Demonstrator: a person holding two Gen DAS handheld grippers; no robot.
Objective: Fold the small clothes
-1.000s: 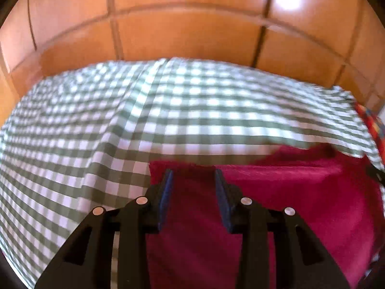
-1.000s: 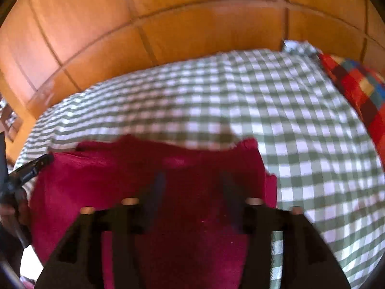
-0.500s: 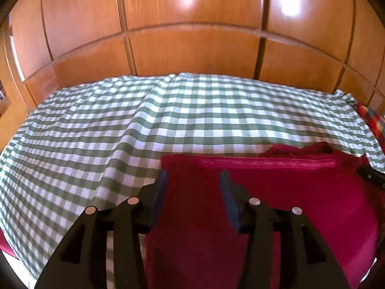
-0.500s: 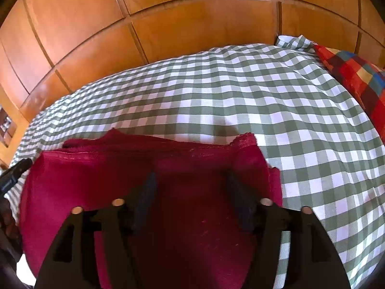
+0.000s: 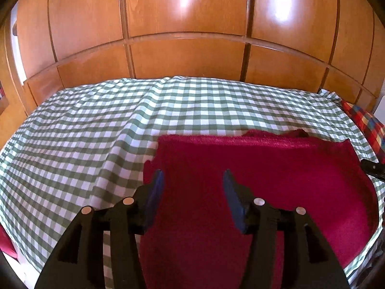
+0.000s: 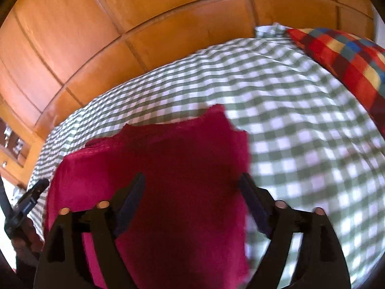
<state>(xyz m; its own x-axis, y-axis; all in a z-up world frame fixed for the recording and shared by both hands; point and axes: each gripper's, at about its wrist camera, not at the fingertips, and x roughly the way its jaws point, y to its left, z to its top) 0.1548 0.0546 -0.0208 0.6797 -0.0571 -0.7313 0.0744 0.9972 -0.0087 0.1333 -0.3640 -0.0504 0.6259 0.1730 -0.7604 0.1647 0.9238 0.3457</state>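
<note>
A dark red fleece garment [image 5: 276,175] lies folded flat on the green-and-white checked bedspread [image 5: 96,130]. My left gripper [image 5: 192,180] hovers over the garment's left part; its jaws are opening and nothing is pinched between them. In the right wrist view the same garment [image 6: 173,159] lies under my right gripper [image 6: 192,183], whose jaws are opening wide, with only the cloth's surface below them. The left gripper's tip [image 6: 33,192] shows at that view's left edge, and the right gripper's tip [image 5: 371,167] at the right edge of the left wrist view.
Wooden wardrobe panels [image 5: 187,55] rise behind the bed. A red, yellow and blue checked pillow [image 6: 344,60] lies at the bedspread's right end, also seen as a pillow corner [image 5: 365,122]. A wooden shelf unit [image 6: 12,149] stands at far left.
Both grippers have pulled back and risen a little from the garment, so more of the bed shows. Both sets of jaws have spread wider, the right much more.
</note>
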